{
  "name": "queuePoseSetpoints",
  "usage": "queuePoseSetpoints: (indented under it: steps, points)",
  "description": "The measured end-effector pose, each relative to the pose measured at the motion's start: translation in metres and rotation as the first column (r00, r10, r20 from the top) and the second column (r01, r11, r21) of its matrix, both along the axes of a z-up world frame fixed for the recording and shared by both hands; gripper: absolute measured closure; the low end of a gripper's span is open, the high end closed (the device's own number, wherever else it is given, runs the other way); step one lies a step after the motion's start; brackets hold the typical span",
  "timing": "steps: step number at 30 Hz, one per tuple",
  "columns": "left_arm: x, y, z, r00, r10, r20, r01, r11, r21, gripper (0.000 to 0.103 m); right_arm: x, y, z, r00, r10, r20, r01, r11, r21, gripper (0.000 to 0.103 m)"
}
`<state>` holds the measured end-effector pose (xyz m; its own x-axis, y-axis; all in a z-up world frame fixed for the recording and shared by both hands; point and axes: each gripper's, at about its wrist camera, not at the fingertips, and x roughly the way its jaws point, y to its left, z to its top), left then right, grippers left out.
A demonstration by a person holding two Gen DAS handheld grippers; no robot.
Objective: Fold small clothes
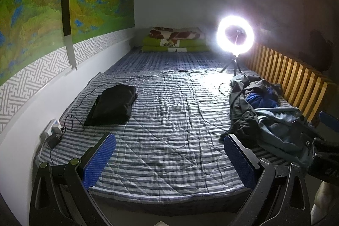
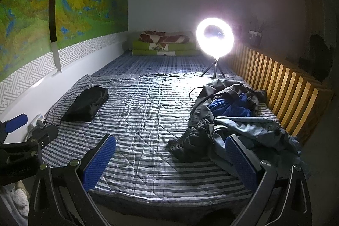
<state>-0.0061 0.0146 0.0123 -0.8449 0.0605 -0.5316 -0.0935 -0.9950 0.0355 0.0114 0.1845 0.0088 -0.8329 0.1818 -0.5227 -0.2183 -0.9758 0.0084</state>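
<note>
A heap of unfolded clothes (image 1: 262, 111) (image 2: 233, 120), grey, dark and blue, lies on the right side of the striped bed (image 1: 165, 120) (image 2: 148, 124). A folded black garment (image 1: 112, 107) (image 2: 86, 104) lies flat on the left side. My left gripper (image 1: 169, 141) hovers open over the bed's near edge, nothing between its blue pads. My right gripper (image 2: 170, 142) is open too, its right finger (image 2: 241, 162) in front of the heap's near edge. Each gripper shows at the side of the other's view.
A lit ring light on a small tripod (image 1: 234, 39) (image 2: 215, 40) stands at the far right, its cable (image 1: 222, 86) trailing over the bed. Folded bedding (image 1: 175, 39) sits at the far end. A wooden slat rail (image 1: 292, 77) bounds the right; a power strip (image 1: 53, 130) lies at left.
</note>
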Motion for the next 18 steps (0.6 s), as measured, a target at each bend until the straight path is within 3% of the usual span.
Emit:
queuePoseSetpoints:
  steps: [7, 10, 14, 18]
  points:
    - [-0.004, 0.018, 0.018, 1.000, -0.029, -0.010, 0.029, 0.999, -0.032, 0.000, 0.003, 0.011, 0.009, 0.999, 0.010, -0.045, -0.010, 1.000, 0.004, 0.001]
    - [-0.015, 0.028, 0.025, 0.998, -0.057, -0.011, 0.057, 0.998, -0.032, 0.000, -0.007, 0.027, 0.003, 0.999, 0.043, -0.012, -0.043, 0.999, -0.010, 0.001]
    - [-0.044, 0.048, 0.027, 0.994, -0.105, -0.003, 0.105, 0.994, -0.031, 0.000, -0.025, 0.074, -0.005, 1.000, 0.010, 0.013, -0.009, 0.999, -0.041, 0.001]
    - [-0.084, 0.072, 0.019, 0.987, -0.157, 0.021, 0.157, 0.987, -0.027, 0.000, -0.048, 0.141, -0.007, 0.995, -0.091, 0.025, 0.093, 0.994, -0.052, 0.002]
